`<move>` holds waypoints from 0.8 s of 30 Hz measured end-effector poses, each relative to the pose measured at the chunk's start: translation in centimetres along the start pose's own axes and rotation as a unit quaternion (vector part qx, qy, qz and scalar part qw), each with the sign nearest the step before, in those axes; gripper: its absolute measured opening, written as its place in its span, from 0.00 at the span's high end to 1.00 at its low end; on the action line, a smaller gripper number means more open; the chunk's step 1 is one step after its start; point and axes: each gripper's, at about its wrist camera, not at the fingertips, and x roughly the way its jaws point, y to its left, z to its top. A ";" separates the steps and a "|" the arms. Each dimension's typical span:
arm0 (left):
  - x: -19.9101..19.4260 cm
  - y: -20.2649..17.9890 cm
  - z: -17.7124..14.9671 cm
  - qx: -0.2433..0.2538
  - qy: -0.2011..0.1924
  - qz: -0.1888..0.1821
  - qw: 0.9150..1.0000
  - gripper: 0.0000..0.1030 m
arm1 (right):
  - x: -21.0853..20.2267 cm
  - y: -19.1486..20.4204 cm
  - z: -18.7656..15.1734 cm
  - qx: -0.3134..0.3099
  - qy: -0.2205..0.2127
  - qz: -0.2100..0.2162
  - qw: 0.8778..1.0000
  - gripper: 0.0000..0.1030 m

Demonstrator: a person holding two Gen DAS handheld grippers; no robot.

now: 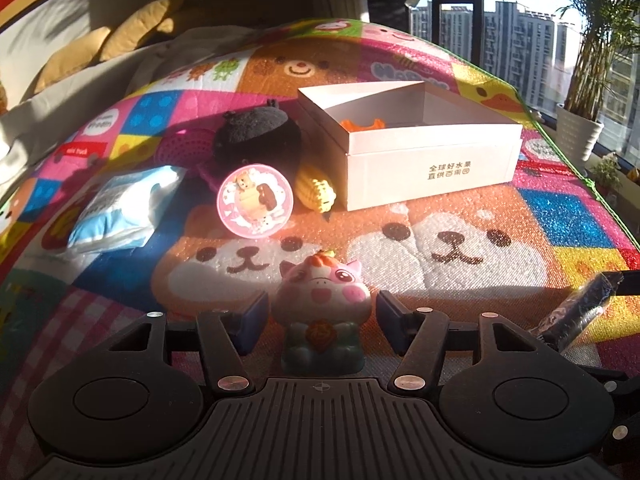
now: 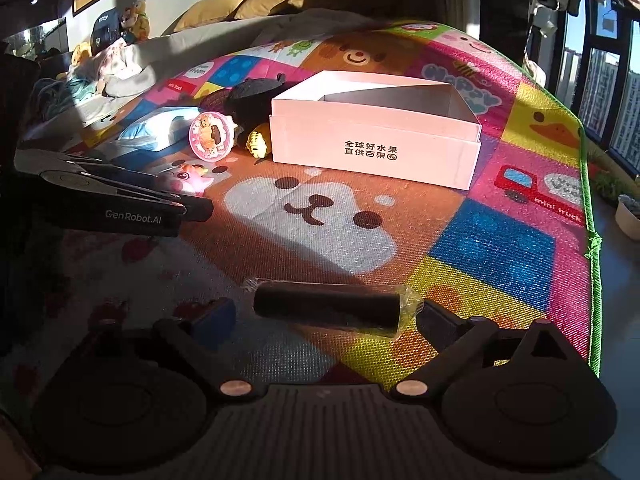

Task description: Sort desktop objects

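Fingers of both my hands each straddle one thing on the colourful cartoon-animal play mat (image 2: pixel 360 216), and neither thing is in the white open cardboard box with black printed characters (image 1: pixel 432 160) that stands further ahead in both views. That box is the biggest thing, and I judge it to be where the sorted things go.

My right fingers (image 2: pixel 324 316) stand released, spread wide either side of the black cylinder wrapped in clear film (image 2: pixel 326 310). Its long axis runs across from one finger to the other, so as they stand they would meet its ends; I think I must roll the wrist to take it across its width.

My left fingers (image 1: pixel 322 312) bracket the small pink pig figurine on a green base (image 1: pixel 322 312), which stands upright. Thin gaps show beside its head, so they are not yet clenched on it.
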 end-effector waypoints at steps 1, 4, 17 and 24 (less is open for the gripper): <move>0.0 0.0 0.0 0.001 0.001 -0.002 1.000 0.46 | 0.1 0.1 0.1 -0.001 0.000 -0.001 1.000 0.10; -0.6 0.0 -0.2 0.005 0.001 -0.009 1.000 0.47 | 0.0 0.2 0.3 -0.003 0.000 0.003 1.000 0.20; -8.5 -1.6 1.8 0.061 -0.087 -0.022 0.994 0.47 | -7.5 -1.1 3.1 -0.026 -0.087 -0.019 0.996 0.22; -8.0 -3.4 8.9 0.086 -0.162 -0.023 0.983 0.46 | -11.5 -3.9 10.3 -0.010 -0.183 -0.021 0.983 0.22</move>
